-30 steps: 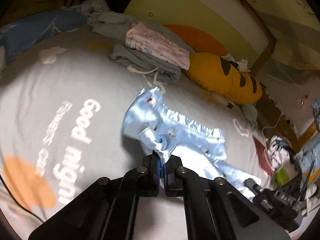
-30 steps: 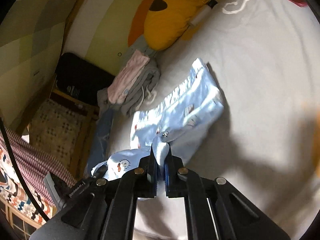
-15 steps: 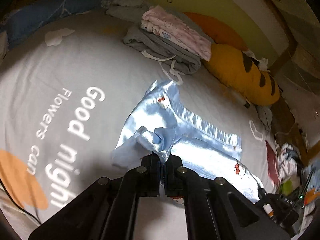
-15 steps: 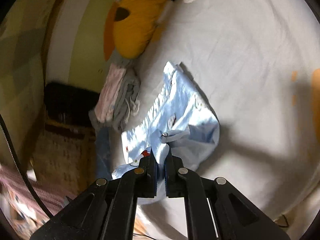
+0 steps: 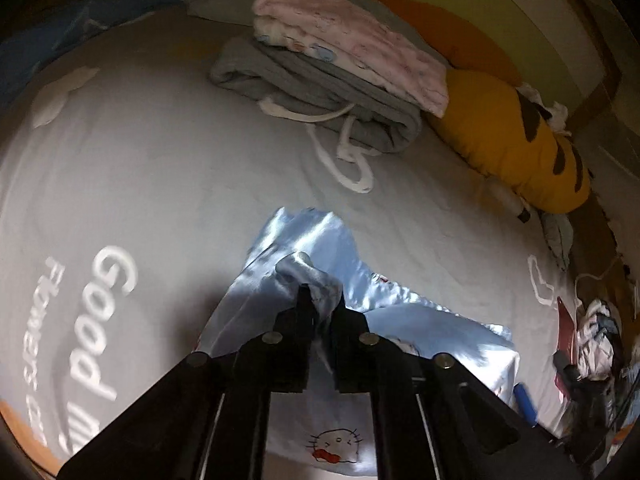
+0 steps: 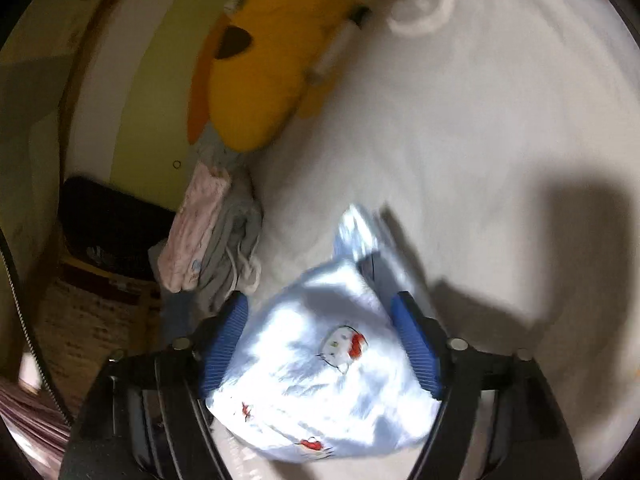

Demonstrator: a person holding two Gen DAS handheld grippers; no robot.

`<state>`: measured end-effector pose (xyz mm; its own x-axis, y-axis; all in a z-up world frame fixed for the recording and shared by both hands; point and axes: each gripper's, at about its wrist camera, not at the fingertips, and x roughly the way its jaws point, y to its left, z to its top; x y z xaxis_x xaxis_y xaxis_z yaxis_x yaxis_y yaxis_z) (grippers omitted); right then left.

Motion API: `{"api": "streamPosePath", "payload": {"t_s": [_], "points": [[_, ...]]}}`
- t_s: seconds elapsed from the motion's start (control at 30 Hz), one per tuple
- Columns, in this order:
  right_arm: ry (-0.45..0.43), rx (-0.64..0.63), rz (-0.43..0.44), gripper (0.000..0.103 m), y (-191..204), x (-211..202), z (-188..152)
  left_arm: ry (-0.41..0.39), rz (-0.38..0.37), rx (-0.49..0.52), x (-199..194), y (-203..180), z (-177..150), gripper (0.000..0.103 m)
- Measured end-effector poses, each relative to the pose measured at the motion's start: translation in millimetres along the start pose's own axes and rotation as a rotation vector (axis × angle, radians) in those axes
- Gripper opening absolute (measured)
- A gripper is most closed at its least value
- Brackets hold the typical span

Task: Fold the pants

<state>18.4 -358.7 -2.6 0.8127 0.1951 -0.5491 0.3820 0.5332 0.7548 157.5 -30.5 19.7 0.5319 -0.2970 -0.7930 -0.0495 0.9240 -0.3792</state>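
The light blue satin pants (image 5: 320, 248) with small cat prints lie bunched on the grey bedsheet (image 5: 160, 168). My left gripper (image 5: 320, 300) is shut on a fold of the pants and holds it just above the sheet. In the right wrist view the pants (image 6: 320, 360) fill the lower middle, folded over in a lump. My right gripper (image 6: 320, 312) is open, its blue ribbed pads (image 6: 224, 340) wide apart on either side of the pants lump. The right gripper body shows at the left wrist view's lower right edge.
A stack of folded clothes, pink (image 5: 352, 36) on grey (image 5: 320, 92), lies at the far side of the bed. A yellow striped plush pillow (image 5: 512, 140) lies by the wall. A clothes heap (image 5: 596, 344) sits at the right edge.
My right gripper has opened and let go of the pants. My left gripper has carried its fold forward toward the folded stack, and the pants have folded over onto themselves.
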Motion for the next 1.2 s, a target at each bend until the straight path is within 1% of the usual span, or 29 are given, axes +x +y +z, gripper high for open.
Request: {"api": "streamPosePath", "payload": {"t_s": [0.03,0.1,0.13,0.17,0.2,0.27,0.3,0.33,0.37,0.4,0.43,0.47,0.5,0.53,0.6,0.67,0.77,0.8,0.9,0.97,1.0,1.03,1.07,1.13,1.2], "points": [[-0.023,-0.026,0.008,0.076,2.0,-4.6,4.0,-0.011,-0.013,0.006,-1.5,-0.1,2.7,0.012],[-0.057,-0.067,0.033,0.076,5.1,-13.6,9.5,-0.071,-0.044,0.033,-14.1,-1.9,5.6,0.029],[-0.069,-0.12,0.044,0.076,8.9,-19.9,11.3,-0.111,-0.049,0.06,-23.2,-2.9,6.2,0.035],[-0.073,-0.189,0.046,0.076,13.9,-26.0,10.8,-0.159,-0.038,0.096,-34.1,-5.0,5.2,0.046],[-0.076,-0.249,0.044,0.076,17.8,-31.9,8.5,-0.215,-0.018,0.137,-47.0,-6.9,1.9,0.051],[-0.086,-0.419,0.03,0.076,31.6,-41.7,-6.3,-0.312,0.004,0.224,-70.0,-10.6,-8.6,0.055],[-0.098,-0.495,0.023,0.074,37.8,-46.1,-16.7,-0.338,-0.007,0.273,-79.9,-11.6,-15.7,0.055],[-0.108,-0.561,0.026,0.07,43.2,-49.5,-27.8,-0.344,-0.027,0.315,-86.0,-12.2,-23.0,0.054],[-0.109,-0.61,0.034,0.069,47.4,-51.0,-36.9,-0.346,-0.046,0.345,-90.6,-12.2,-31.1,0.048],[-0.113,-0.647,0.043,0.065,50.6,-51.6,-45.3,-0.345,-0.067,0.372,-92.8,-12.1,-39.7,0.031],[-0.126,-0.691,0.058,0.063,53.0,-52.0,-55.5,-0.337,-0.085,0.4,-92.3,-12.3,-47.0,0.022],[-0.132,-0.71,0.064,0.062,53.2,-50.9,-61.5,-0.325,-0.101,0.426,-88.9,-12.5,-53.6,0.01],[-0.136,-0.716,0.069,0.057,52.7,-48.7,-65.2,-0.308,-0.106,0.444,-83.3,-13.1,-58.2,0.007],[-0.142,-0.705,0.074,0.052,50.7,-43.0,-67.4,-0.293,-0.106,0.448,-77.1,-13.0,-61.8,0.007],[-0.16,-0.665,0.081,0.048,45.8,-33.1,-69.7,-0.262,-0.132,0.444,-59.9,-13.2,-66.7,0.007],[-0.157,-0.655,0.071,0.048,43.8,-16.5,-72.0,-0.242,-0.135,0.441,-39.5,-14.4,-67.8,0.007],[-0.126,-0.672,0.023,0.046,47.7,10.7,-78.6,-0.212,-0.129,0.434,-13.1,-16.2,-63.6,0.007],[-0.101,-0.673,-0.012,0.046,50.3,23.5,-78.6,-0.203,-0.128,0.433,-4.8,-18.0,-59.0,0.007],[-0.049,-0.658,-0.133,0.046,51.2,57.6,-72.7,-0.18,-0.079,0.446,13.7,-23.6,-42.4,0.007],[-0.051,-0.632,-0.187,0.046,45.8,73.9,-66.1,-0.187,-0.033,0.462,23.5,-25.9,-33.4,0.007],[-0.034,-0.612,-0.211,0.046,40.7,82.3,-61.9,-0.187,-0.02,0.465,28.8,-24.1,-30.4,0.007],[-0.002,-0.585,-0.212,0.046,36.0,89.3,-57.2,-0.179,-0.013,0.467,35.5,-21.8,-28.8,0.007],[0.006,-0.568,-0.204,0.046,33.4,91.6,-54.0,-0.166,-0.013,0.465,41.9,-19.9,-28.0,0.007],[-0.003,-0.551,-0.186,0.045,31.1,91.6,-49.4,-0.106,-0.031,0.435,55.6,-13.1,-25.2,0.007],[0.003,-0.547,-0.187,0.045,29.1,93.6,-48.4,-0.092,-0.054,0.384,58.2,-5.1,-19.3,0.007]]}}
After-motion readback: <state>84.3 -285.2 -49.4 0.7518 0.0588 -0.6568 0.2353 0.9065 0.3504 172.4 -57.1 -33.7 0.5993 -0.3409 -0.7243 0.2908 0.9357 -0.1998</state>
